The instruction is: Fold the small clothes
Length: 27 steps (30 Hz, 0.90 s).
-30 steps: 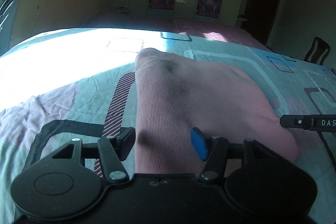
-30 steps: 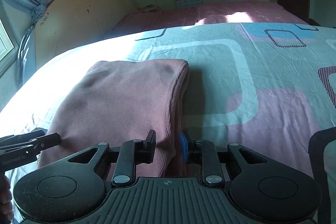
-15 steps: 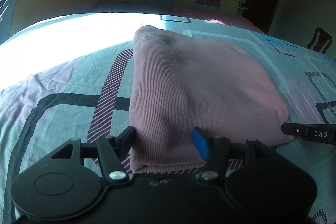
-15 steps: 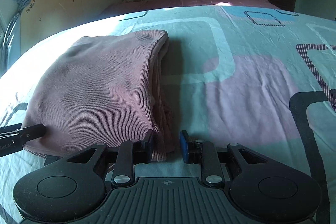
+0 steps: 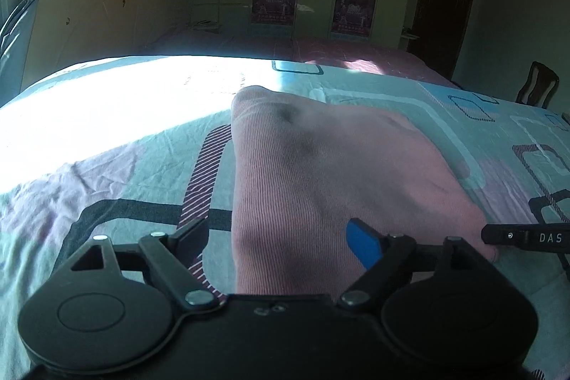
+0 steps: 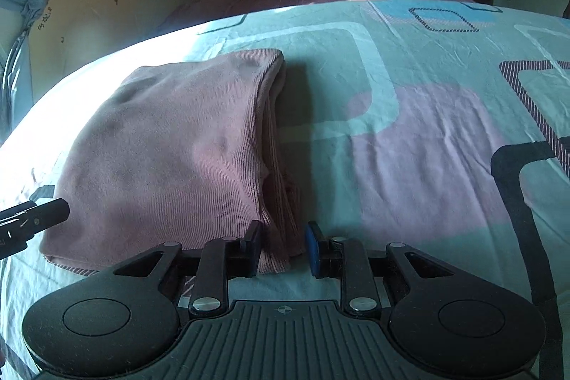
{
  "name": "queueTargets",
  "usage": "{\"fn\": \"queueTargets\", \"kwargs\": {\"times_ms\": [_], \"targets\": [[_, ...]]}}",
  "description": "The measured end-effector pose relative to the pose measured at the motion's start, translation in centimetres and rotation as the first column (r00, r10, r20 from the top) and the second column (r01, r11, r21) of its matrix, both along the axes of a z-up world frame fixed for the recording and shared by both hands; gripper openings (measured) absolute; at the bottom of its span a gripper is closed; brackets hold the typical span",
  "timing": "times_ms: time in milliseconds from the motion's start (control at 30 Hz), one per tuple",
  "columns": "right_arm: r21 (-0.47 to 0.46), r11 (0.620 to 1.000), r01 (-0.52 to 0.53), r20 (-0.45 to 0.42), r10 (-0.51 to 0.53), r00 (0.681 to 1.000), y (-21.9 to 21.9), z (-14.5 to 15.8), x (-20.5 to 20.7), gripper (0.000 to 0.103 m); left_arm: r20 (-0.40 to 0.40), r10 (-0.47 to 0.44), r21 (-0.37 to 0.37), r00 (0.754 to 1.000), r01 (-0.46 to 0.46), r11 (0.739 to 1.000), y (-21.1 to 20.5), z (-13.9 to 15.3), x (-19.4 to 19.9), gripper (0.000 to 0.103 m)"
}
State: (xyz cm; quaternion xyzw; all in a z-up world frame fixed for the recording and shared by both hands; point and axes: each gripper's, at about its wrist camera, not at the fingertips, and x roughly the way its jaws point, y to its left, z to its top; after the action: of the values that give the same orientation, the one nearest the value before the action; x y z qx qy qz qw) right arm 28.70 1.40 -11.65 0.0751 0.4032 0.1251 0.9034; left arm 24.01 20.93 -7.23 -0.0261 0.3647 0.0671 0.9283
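A folded pink ribbed garment [image 5: 320,180] lies flat on the patterned bed sheet; it also shows in the right wrist view [image 6: 178,145]. My left gripper [image 5: 278,237] is open, its jaws wide apart over the garment's near left part. My right gripper [image 6: 281,248] is open, its jaws standing either side of the garment's near right corner without squeezing it. The right gripper's tip [image 5: 523,237] shows at the right in the left wrist view. The left gripper's tip [image 6: 32,219] shows at the left in the right wrist view.
The bed sheet [image 6: 427,148] has teal, pink and black shapes and spreads to the right. A second bed with a pink cover [image 5: 356,52], a rounded headboard [image 5: 92,16] and wardrobes stand behind. A chair [image 5: 538,88] stands at the far right.
Both grippers rose and pulled back half a second ago, then came down close over the garment's near edge again. Both stay open. The garment has not moved.
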Motion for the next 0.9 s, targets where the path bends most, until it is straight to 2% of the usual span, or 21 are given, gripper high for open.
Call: {"fn": "queueTargets", "kwargs": {"times_ms": [67,133,200,233,300,333,400,600,800,867,900], "targets": [[-0.003,1.0,-0.001,0.049,0.001,0.999,0.6,1.0,-0.1,0.025,-0.038,-0.007,0.001,0.999,0.008,1.0,-0.1,-0.7,1.2,0.085],[-0.04,0.999,-0.016,0.059,0.018,0.998,1.9,1.0,0.7,0.025,-0.064,-0.012,0.009,0.998,0.012,1.0,-0.3,-1.6,2.3,0.085],[-0.074,0.997,-0.007,0.02,0.009,1.0,2.4,-0.2,1.6,0.025,-0.096,-0.006,0.001,0.995,0.006,1.0,-0.3,-2.3,3.1,0.087],[-0.089,0.996,0.007,-0.006,-0.007,1.0,2.5,-0.9,2.0,0.025,-0.107,-0.006,-0.013,0.994,0.004,1.0,-0.2,-2.5,3.3,0.092],[-0.063,0.998,0.021,-0.059,-0.025,0.998,2.1,-2.3,2.5,0.025,-0.128,-0.009,-0.019,0.992,0.007,1.0,-0.1,-2.9,3.7,0.099],[-0.048,0.998,0.032,-0.057,-0.034,0.998,1.7,-2.6,2.3,0.026,-0.134,-0.012,-0.014,0.991,0.01,1.0,-0.2,-3.0,3.8,0.103],[-0.057,0.998,0.039,-0.055,-0.042,0.998,1.7,-2.7,2.2,0.032,-0.157,-0.016,-0.003,0.987,0.016,1.0,-0.2,-3.5,4.0,0.103],[-0.071,0.997,0.037,-0.048,-0.041,0.998,1.9,-2.9,2.1,0.036,-0.21,0.025,-0.041,0.977,-0.034,0.999,0.7,-3.8,4.1,0.103],[-0.064,0.997,0.045,-0.055,-0.048,0.997,1.7,-2.8,2.1,0.044,-0.202,0.125,0.039,0.971,-0.119,0.992,-0.5,-2.7,2.7,0.103],[-0.06,0.997,0.04,-0.058,-0.044,0.997,1.6,-2.6,2.0,0.047,-0.195,0.13,0.061,0.972,-0.12,0.991,-1.2,-2.1,2.1,0.1],[-0.049,0.998,0.036,-0.057,-0.039,0.998,1.5,-2.3,1.8,0.047,-0.171,0.135,0.09,0.976,-0.121,0.989,-1.7,-1.6,1.5,0.095]]}}
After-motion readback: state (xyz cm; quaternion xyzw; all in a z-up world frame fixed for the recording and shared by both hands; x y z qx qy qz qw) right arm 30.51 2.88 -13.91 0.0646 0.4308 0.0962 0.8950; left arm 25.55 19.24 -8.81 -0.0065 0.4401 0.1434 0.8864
